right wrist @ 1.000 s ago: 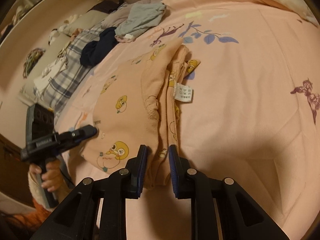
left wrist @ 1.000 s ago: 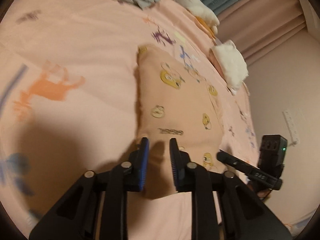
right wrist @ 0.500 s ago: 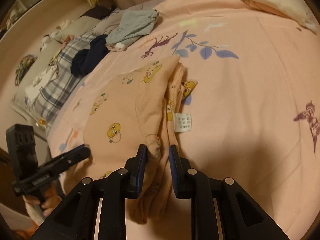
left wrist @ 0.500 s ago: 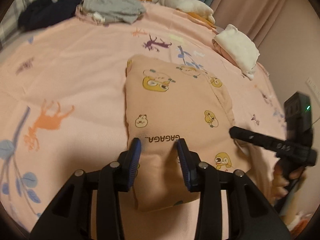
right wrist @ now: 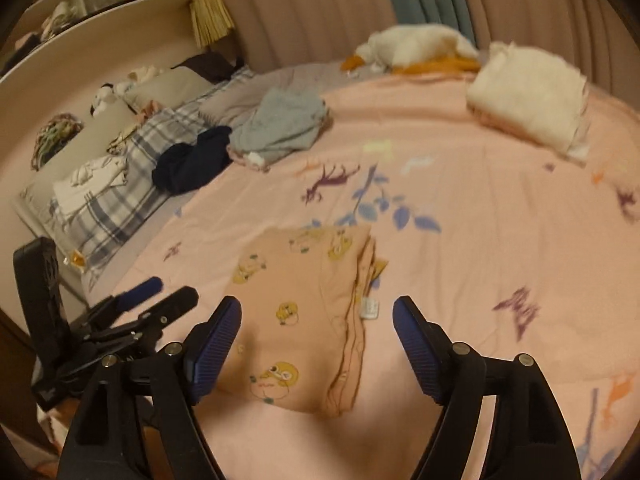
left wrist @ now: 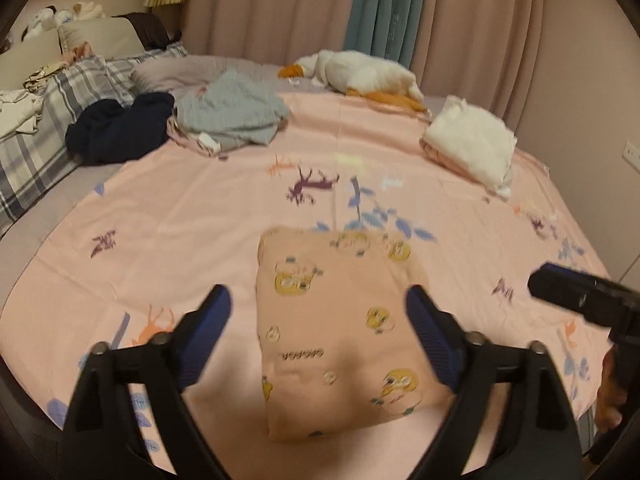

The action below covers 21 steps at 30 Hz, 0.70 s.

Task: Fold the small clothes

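Both my grippers, left (left wrist: 318, 312) and right (right wrist: 316, 322), are spreading their fingers, nothing pinched. Folded top (left wrist: 340, 332) lies flat beneath them; I'd lift straight off, avoiding snags.

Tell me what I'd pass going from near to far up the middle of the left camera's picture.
Open tongs, their jaws opening with nothing gripped → folded peach garment with yellow cartoons → blue leaf print on the pink sheet → white plush goose → curtains.

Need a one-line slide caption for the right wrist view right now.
Right gripper opening above the folded peach cartoon-print garment lying free on the pink bedsheet.
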Available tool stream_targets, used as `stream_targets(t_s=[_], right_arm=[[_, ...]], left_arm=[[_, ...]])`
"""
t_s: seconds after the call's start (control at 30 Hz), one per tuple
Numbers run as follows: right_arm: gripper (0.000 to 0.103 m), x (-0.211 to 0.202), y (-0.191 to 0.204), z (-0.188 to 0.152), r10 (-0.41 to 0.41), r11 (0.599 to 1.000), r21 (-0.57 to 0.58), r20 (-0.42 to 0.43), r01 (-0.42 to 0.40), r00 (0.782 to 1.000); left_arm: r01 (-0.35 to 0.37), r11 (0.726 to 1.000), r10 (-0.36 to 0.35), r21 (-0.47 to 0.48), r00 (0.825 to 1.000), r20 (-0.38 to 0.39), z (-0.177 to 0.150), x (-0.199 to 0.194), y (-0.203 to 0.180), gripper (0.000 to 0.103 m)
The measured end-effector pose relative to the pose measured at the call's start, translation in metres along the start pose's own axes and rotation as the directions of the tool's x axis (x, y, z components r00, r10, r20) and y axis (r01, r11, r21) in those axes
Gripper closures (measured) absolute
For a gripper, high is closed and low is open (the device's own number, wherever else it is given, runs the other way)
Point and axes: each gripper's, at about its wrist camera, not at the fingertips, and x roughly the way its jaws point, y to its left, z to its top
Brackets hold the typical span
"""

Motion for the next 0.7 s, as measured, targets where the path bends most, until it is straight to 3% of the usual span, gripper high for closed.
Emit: stream_targets(t_s=[0.1, 0.4, 0.7], right_arm=[[0.016, -0.006, 0.005, 0.006, -0.060, 0.998, -0.018, -0.012, 0.060, 0.998], [0.008, -0.003, 0.009, 0.010, -0.193, 0.981, 0.023, -0.068, 0.195, 0.979], [0.008, -0.012, 0.002, 0.006, -0.146, 0.982, 0.110, -0.062, 0.152, 0.987]], left_arm=[[-0.006, 1.000, 0.006, 0.010, 1.000, -0.009, 0.009, -0.009, -0.009, 0.001], [0.031, 0.999, -0.031, 0.039, 1.000, -0.001, 0.018, -0.031, -0.029, 0.000], [0.011, 0.999, -0.012, -0.039, 1.000, -0.010, 0.017, -0.028, -0.024, 0.000]])
